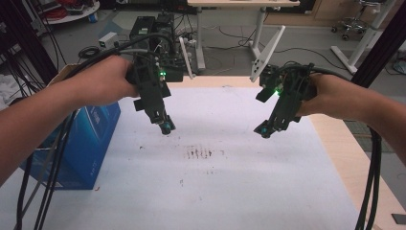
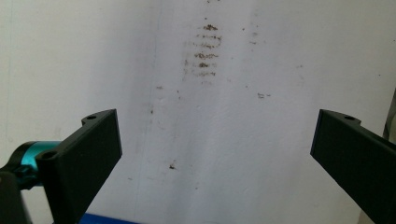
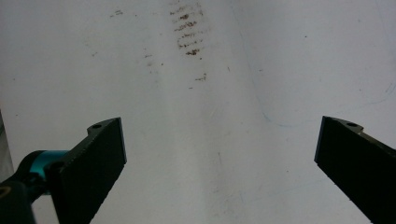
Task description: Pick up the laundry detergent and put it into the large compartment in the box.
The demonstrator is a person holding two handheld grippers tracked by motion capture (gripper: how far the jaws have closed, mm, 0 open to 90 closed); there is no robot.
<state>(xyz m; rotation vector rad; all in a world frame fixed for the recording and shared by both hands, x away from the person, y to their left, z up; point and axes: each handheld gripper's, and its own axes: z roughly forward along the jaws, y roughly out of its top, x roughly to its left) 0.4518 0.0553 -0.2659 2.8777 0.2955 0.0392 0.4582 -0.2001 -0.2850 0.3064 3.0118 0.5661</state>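
Both hands hold black grippers above a white sheet (image 1: 215, 191) that covers the table. My left gripper (image 1: 164, 125) hangs over the sheet's back left, tilted down. In the left gripper view its jaws stand wide apart with nothing between them, so the left gripper (image 2: 217, 140) is open. My right gripper (image 1: 266, 129) hangs over the back right, angled down and inward. Its own view shows the right gripper (image 3: 219, 144) open too, with bare sheet between the jaws. A patch of brown stains (image 1: 198, 153) marks the sheet between the two grippers, and the same stains (image 2: 204, 51) (image 3: 187, 35) lie ahead of each gripper.
A blue box (image 1: 81, 143) stands at the table's left edge, with black cables draped over it. A bare wooden strip of the table (image 1: 354, 163) runs along the right. Beyond the far edge are floor equipment, white desk legs (image 1: 265, 48) and cables.
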